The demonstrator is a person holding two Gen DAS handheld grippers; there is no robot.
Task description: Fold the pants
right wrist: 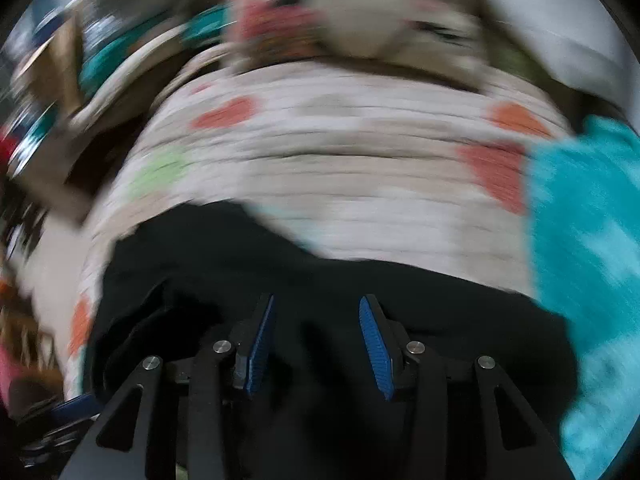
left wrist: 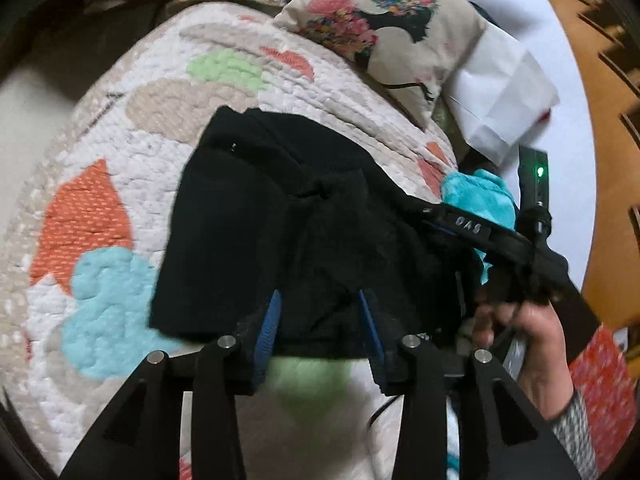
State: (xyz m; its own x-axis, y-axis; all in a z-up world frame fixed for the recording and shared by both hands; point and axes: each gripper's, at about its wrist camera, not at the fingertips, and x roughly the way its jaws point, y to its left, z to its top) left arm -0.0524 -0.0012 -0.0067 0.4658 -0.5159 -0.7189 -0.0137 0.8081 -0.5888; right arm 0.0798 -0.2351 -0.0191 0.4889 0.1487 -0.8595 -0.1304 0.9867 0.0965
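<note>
The black pants (left wrist: 256,224) lie bunched and partly folded on a quilted bedspread (left wrist: 152,128). My left gripper (left wrist: 320,300) is open, its blue pads either side of the near edge of the pants, with nothing pinched. The right gripper's body (left wrist: 472,228), held by a hand (left wrist: 528,328), shows at the right edge of the pants in the left wrist view. In the blurred right wrist view, my right gripper (right wrist: 316,308) is open over the black pants (right wrist: 280,264), which fill the lower frame.
A printed pillow (left wrist: 384,28) lies at the head of the bed. A turquoise fluffy cloth (left wrist: 480,196) (right wrist: 588,240) sits to the right of the pants. White paper bags (left wrist: 500,96) lie beyond it. The bed's left edge drops off (left wrist: 24,112).
</note>
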